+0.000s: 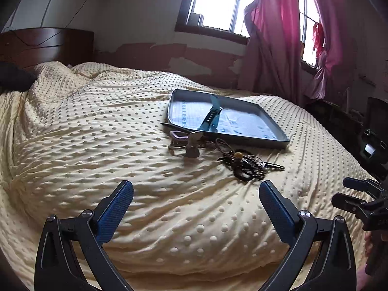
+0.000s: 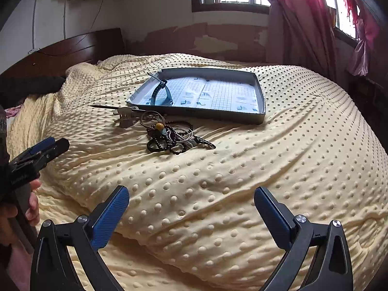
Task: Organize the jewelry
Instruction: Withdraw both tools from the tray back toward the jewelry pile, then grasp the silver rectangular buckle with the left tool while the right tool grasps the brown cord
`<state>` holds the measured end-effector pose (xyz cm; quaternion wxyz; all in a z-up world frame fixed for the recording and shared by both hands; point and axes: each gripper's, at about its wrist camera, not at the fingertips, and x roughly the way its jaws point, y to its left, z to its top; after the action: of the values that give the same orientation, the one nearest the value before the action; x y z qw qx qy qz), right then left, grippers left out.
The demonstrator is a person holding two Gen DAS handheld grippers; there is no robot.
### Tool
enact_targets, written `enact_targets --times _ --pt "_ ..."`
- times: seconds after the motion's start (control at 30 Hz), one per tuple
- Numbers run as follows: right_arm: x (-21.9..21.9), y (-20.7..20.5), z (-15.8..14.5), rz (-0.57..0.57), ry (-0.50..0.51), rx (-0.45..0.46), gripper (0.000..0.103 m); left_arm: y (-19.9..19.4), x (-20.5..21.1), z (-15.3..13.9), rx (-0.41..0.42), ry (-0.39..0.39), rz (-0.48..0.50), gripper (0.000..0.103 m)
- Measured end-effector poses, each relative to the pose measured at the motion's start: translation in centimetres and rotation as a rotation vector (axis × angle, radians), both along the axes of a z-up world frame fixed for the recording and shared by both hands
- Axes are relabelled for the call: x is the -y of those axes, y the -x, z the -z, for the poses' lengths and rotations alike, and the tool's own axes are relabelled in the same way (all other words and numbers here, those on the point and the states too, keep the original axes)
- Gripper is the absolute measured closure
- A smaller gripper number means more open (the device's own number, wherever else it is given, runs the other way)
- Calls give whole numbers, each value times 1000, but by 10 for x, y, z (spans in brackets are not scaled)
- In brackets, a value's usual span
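Note:
A grey shallow tray (image 1: pixel 254 141) (image 2: pixel 194 112) lies on the cream dotted bedspread, and a teal watch strap (image 1: pixel 211 116) (image 2: pixel 157 94) rests inside it. In front of the tray sit a pale claw clip (image 1: pixel 191 145) (image 2: pixel 126 116), a thin dark stick (image 2: pixel 106 107), and a tangled pile of dark bead bracelets and rings (image 1: pixel 247 165) (image 2: pixel 172 135). My left gripper (image 1: pixel 196 186) (image 2: pixel 54 145) hovers open and empty, short of the pile. My right gripper (image 2: pixel 191 191) (image 1: pixel 343 191) is open too, holding nothing, well in front of the jewelry.
The bedspread (image 1: pixel 97 145) covers the whole bed in soft folds. A dark wooden headboard (image 1: pixel 48 46) stands at the back left. Pink curtains (image 1: pixel 271 36) hang by the windows on the right. A hand (image 2: pixel 31 208) grips the left tool's handle.

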<state>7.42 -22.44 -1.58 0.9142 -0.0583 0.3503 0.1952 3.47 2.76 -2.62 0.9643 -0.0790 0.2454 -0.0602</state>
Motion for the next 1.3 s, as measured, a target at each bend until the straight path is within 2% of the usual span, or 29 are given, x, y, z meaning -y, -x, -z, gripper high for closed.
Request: enact_targets --times 0.1,0.3,0.43,0.5,0.77,0.87,0.93,1.07,1.13,1.23,1.3 --pt "-1 -11 0 -16 13 2 0 -10 -4 3 -17 -13 -15 2" --pt "-2 -39 1 -46 -59 -31 0 -29 -12 9 -56 -39 -34 2" --pt "-7 -53 4 -69 -81 -39 0 -42 -18 10 -53 -31 -39 2" --pt "-11 -59 7 -88 -93 -46 7 -47 -20 9 -46 -27 -42 2" --pt "-20 -77 16 -125 -91 -58 17 -54 -24 5 -6 -27 -30 3" --pt "-22 -85 20 -138 -101 -75 27 -60 -24 5 1 -27 -28 5" --pt "-25 -91 23 -149 -104 -85 28 -63 -25 4 11 -29 -27 12" --pt "-35 -100 24 -195 -84 -65 34 -66 -27 3 30 -25 -4 16" --pt "-41 -105 23 -219 -70 -51 34 -70 -27 5 26 -19 20 28" --pt "-50 -115 26 -257 -68 -48 38 -79 -27 11 -6 -5 46 39" --pt "-55 -119 28 -274 -71 -49 40 -83 -31 13 -15 14 54 41"
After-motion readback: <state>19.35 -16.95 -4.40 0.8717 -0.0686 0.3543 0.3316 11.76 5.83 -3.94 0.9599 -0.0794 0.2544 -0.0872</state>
